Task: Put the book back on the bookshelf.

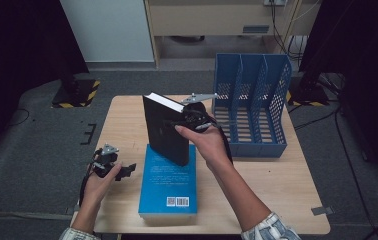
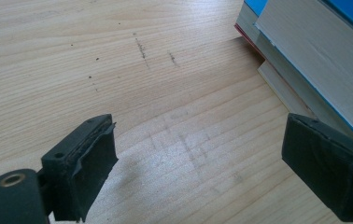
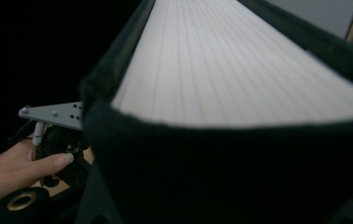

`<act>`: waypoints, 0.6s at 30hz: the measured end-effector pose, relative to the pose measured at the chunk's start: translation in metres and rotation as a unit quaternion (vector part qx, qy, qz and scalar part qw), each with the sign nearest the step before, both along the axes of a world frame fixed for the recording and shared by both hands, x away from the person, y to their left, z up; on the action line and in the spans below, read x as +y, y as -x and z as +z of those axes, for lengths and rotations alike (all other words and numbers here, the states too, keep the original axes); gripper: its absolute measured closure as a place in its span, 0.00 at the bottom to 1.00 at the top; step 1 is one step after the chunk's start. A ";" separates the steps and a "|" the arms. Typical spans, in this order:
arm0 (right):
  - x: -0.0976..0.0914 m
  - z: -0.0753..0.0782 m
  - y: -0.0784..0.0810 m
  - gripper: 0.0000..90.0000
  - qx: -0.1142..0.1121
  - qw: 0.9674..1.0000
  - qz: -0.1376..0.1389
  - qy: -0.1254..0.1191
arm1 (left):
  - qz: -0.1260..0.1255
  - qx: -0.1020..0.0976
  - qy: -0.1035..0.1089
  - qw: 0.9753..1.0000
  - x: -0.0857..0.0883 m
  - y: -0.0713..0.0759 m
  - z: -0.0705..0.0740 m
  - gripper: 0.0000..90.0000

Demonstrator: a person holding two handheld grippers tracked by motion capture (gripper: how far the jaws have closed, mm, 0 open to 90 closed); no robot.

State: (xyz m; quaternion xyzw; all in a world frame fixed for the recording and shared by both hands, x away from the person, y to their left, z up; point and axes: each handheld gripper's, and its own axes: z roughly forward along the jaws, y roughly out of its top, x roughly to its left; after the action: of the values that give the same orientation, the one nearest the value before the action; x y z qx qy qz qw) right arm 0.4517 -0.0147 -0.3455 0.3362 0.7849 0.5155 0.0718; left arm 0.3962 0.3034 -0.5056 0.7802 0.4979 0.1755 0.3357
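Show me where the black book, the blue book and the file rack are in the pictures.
black book (image 1: 163, 131): high view, on its dark front cover.
blue book (image 1: 169, 181): high view, on the middle of its cover.
file rack (image 1: 251, 149): high view, on its low front wall.

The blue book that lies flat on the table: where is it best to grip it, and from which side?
Probably the left long edge of the blue book, from the table's left, where the open left gripper waits. The black book stands on its far end.
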 end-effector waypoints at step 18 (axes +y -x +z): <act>-0.057 0.035 -0.004 0.59 -0.009 0.997 -0.073 0.001 | 0.001 0.018 -0.034 0.999 -0.002 -0.003 -0.011 0.10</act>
State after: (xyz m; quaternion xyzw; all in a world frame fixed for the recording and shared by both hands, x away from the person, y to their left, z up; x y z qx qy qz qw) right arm 0.4553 -0.0718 -0.3109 0.3877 0.7583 0.5108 0.1170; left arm 0.3991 0.3019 -0.5162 0.7936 0.4986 0.1788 0.2993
